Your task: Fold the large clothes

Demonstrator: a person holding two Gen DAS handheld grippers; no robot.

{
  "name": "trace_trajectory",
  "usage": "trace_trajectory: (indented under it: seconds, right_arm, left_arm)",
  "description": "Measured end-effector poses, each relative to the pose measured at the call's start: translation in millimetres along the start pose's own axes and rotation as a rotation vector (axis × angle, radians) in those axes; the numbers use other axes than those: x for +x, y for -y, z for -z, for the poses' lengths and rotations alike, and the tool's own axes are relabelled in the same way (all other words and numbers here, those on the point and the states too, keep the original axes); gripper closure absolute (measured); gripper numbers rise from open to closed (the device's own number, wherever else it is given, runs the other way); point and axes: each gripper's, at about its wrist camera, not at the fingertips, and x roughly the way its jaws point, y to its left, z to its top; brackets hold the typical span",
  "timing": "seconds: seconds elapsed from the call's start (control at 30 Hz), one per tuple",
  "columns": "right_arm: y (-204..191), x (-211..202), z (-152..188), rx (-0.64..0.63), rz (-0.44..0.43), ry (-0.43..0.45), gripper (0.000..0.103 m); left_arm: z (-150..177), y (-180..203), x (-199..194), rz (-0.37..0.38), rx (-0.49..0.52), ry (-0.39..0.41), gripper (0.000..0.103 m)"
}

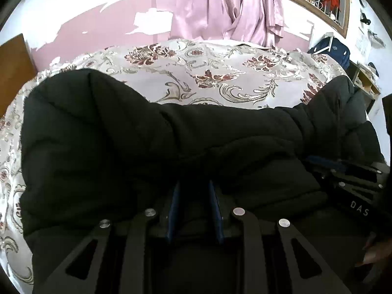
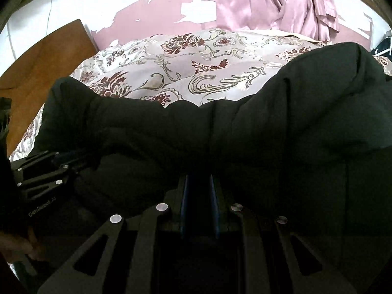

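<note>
Floral bedspread (image 1: 208,73) carries a puffy black quilted coat (image 1: 147,147) lying left-to-right — left tongs (image 1: 194,196) and right tongs (image 2: 198,188), side by side, both narrowly pinch its near edge.

Left gripper (image 1: 194,188) black slotted linkage arms, silver round rivets, blue finger pads, right gripper (image 2: 199,181) alike, white lettering on side bodies

light: bright upper half, washed-out white | foreground: dark, underexposed | edges: fisheye warp, vignette
</note>
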Motion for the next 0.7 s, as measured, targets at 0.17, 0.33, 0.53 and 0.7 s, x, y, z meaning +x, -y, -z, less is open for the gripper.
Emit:
trace_trajectory:
  seconds: [0.17, 0.33, 0.53, 0.7]
  right_arm:
    - [0, -5, -4, 0.024, 0.013, -0.006, 0.088]
    - [6, -10, 6, 0.026, -0.018, 0.054, 0.088]
    - [10, -21, 10, 0.040, -0.052, 0.091, 0.087]
    - [6, -30, 15, 0.036, -0.051, 0.126, 0.082]
  left_arm:
    - [0, -3, -10, -0.007, -0.029, 0.004, 0.076]
    - [7, 2, -25, -0.068, -0.045, 0.000, 0.057]
    - [22, -7, -30, -0.131, -0.126, 0.070, 0.026]
    - [27, -8, -38, -0.120, -0.131, 0.120, 0.025]
